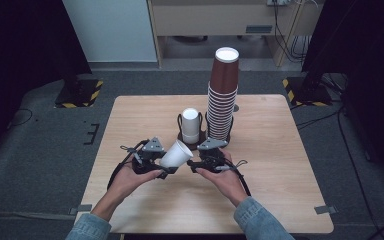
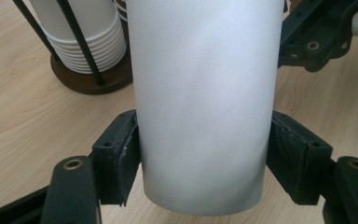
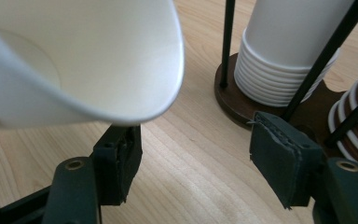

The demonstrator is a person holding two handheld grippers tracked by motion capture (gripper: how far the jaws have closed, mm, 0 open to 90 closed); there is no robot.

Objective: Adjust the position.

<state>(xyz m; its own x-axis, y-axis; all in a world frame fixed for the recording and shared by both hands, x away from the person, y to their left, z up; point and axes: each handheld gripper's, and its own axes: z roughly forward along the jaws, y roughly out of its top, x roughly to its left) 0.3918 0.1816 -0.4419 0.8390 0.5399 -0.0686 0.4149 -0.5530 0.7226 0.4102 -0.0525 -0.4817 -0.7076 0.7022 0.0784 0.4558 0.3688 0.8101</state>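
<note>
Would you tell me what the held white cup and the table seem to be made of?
White cup: likely paper, matte, with a thin rolled rim. Table: light wood or wood-look laminate, with visible grain; which of the two is unclear.

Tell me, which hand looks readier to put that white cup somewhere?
Left, probably. The left gripper already clamps the white cup between its jaws; the right gripper is open, holding nothing.

White paper cup, plain and empty, held tilted above the surface near its centre, open mouth toward 5 o'clock and base toward 11 o'clock. Its wall is clamped between the pads of the left hand-held gripper.
</note>
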